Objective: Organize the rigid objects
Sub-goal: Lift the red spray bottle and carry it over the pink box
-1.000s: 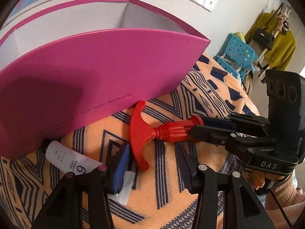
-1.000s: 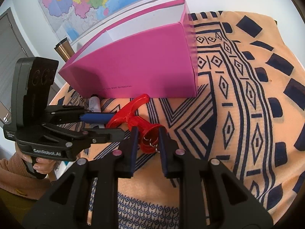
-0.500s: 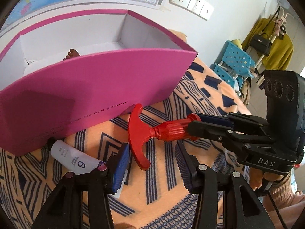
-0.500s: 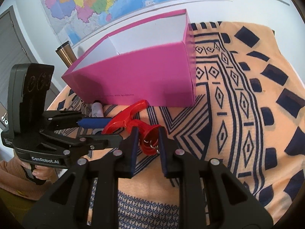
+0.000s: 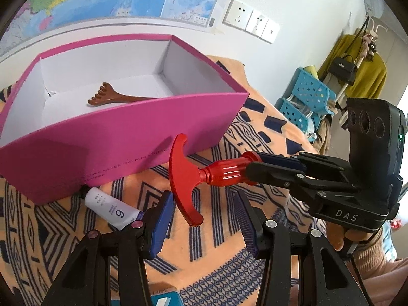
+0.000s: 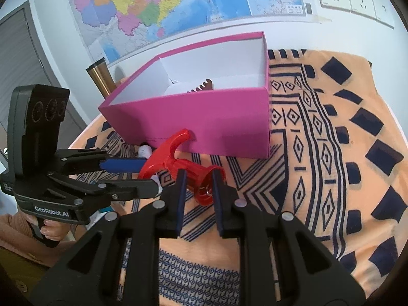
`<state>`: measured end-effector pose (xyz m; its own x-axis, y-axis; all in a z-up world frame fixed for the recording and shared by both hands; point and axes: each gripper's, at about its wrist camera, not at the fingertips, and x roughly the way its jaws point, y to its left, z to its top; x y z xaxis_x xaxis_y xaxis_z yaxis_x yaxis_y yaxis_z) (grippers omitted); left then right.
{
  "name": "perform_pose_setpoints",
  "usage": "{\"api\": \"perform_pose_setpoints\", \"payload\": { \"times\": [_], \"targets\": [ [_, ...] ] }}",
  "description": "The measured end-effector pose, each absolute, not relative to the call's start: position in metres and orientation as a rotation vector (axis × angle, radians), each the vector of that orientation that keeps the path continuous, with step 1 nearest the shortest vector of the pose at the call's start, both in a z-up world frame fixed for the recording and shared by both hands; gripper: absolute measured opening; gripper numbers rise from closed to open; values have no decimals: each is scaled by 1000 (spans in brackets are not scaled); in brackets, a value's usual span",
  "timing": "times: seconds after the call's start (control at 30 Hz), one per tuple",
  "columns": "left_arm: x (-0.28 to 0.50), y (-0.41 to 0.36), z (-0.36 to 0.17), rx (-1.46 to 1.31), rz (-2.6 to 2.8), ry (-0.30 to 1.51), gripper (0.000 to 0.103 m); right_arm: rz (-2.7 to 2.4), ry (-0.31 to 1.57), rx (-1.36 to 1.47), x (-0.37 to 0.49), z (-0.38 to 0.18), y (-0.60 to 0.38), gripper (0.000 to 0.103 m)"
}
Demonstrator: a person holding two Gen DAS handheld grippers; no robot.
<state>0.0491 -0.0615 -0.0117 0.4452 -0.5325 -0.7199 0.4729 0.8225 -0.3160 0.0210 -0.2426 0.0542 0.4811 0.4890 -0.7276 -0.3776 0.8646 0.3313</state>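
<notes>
R gripper (image 6: 196,187) is clamped on the ribbed barrel of the red tool (image 5: 204,176), pads pressing both sides; in the left wrist view it reaches in from the right edge, fingers about level, a hand (image 5: 339,237) under its body. The tool's T-shaped end points toward the pink box (image 5: 122,148) and sits mid-frame, raised off the cloth (image 6: 318,153) (its far tip overlaps the box's front wall in both views; whether it touches can't be told).

L gripper (image 5: 204,216) has its pads apart w/ nothing pressed between them. The lower tip of the T hangs in the gap, nearer the left pad; contact can't be told. In the right wrist view the L gripper comes in from the left edge, fingers roughly level, held by a hand (image 6: 48,229) at lower left.

A white tube (image 5: 112,209) lies on the cloth at the box's near wall, lower left of the left wrist view, just beside the L gripper's left pad. Inside the box, a brown massager (image 5: 114,98) lies on the white floor.
</notes>
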Motion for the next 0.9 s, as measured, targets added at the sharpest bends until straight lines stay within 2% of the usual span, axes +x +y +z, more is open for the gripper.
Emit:
{"api": "perform_pose_setpoints", "payload": {
  "times": [0.9],
  "targets": [
    [39, -42, 44, -93, -609, 759, 49, 580, 800, 59, 29, 105, -227, 23]
  ]
}}
